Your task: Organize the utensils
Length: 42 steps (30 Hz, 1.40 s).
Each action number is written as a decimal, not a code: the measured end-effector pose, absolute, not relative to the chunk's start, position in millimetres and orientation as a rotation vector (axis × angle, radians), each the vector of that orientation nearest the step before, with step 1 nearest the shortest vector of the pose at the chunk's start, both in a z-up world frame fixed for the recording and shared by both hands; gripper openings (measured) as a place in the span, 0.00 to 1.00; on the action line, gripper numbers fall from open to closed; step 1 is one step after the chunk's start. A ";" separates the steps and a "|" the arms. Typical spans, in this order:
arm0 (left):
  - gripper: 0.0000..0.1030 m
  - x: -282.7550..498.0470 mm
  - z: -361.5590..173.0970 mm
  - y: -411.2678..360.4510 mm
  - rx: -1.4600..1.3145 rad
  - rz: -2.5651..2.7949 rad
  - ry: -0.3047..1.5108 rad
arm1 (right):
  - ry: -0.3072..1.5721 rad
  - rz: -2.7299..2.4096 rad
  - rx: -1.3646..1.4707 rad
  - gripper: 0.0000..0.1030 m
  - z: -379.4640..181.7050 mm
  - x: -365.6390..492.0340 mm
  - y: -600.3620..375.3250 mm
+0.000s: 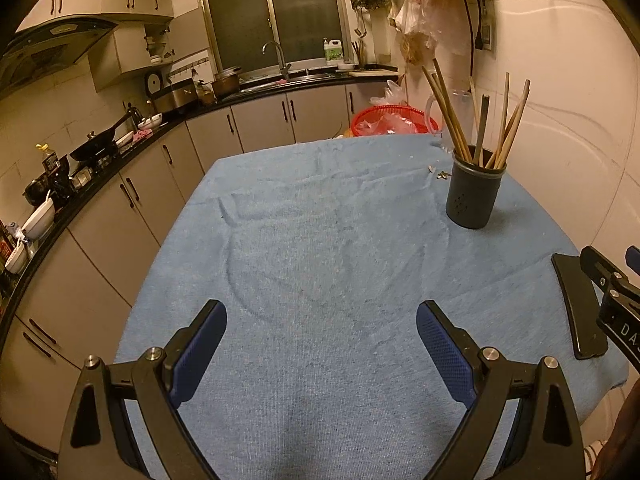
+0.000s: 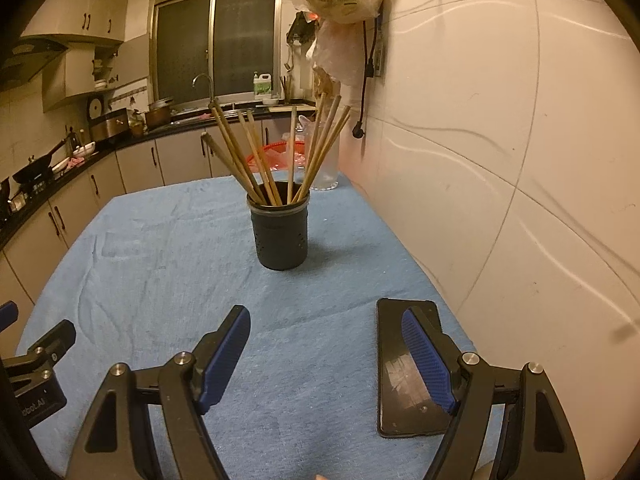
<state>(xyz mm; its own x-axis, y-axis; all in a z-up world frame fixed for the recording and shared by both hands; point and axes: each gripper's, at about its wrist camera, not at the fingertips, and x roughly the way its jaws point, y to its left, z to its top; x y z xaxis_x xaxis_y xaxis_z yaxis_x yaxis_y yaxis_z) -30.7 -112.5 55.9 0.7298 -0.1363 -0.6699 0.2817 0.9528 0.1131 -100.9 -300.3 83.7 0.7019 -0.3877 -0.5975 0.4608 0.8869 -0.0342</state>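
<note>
A dark grey holder (image 1: 474, 192) stands upright on the blue cloth (image 1: 320, 260) at the far right; it also shows in the right wrist view (image 2: 281, 234). Several wooden chopsticks (image 1: 452, 112) stand in it, fanned out, and show in the right wrist view too (image 2: 256, 156). My left gripper (image 1: 320, 320) is open and empty over the near middle of the cloth. My right gripper (image 2: 326, 332) is open and empty, well short of the holder; it shows at the right edge of the left wrist view (image 1: 612, 280).
A black phone (image 2: 408, 372) lies flat on the cloth under my right finger, near the wall (image 2: 520, 160). A clear jug (image 2: 326, 160) stands behind the holder. A red basket (image 1: 388, 120) sits beyond the table's far edge. Kitchen counters (image 1: 120, 148) run along the left.
</note>
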 end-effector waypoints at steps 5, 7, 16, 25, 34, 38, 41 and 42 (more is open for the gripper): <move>0.93 -28.6 53.6 -115.2 0.217 -0.239 0.727 | 0.648 -0.475 0.123 0.78 80.2 -97.6 -301.9; 0.93 -28.6 53.0 -116.6 0.221 -0.240 0.729 | 0.652 -0.477 0.123 0.78 79.4 -96.2 -302.8; 0.93 -30.8 53.2 -118.4 0.222 -0.244 0.733 | 0.654 -0.479 0.126 0.78 77.7 -96.5 -305.0; 0.93 -37.6 55.0 -120.6 0.234 -0.252 0.724 | 0.652 -0.475 0.130 0.78 76.5 -99.0 -305.4; 0.93 -42.0 55.1 -118.9 0.233 -0.258 0.721 | 0.655 -0.476 0.131 0.78 75.2 -102.1 -303.1; 0.93 -41.7 54.6 -118.5 0.232 -0.265 0.726 | 0.661 -0.476 0.126 0.78 74.1 -102.4 -301.9; 0.93 -42.0 54.5 -117.5 0.230 -0.267 0.725 | 0.659 -0.479 0.127 0.78 74.8 -102.6 -301.8; 0.93 -41.9 54.5 -117.1 0.228 -0.266 0.726 | 0.659 -0.478 0.127 0.78 75.1 -102.5 -301.8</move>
<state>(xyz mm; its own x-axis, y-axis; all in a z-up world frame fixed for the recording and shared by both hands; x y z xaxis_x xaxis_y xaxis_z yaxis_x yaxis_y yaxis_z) -41.9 -117.1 54.5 0.7172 -0.1597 -0.6783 0.3165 0.9419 0.1129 -102.5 -301.8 75.1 0.6866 -0.3862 -0.6160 0.4654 0.8844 -0.0357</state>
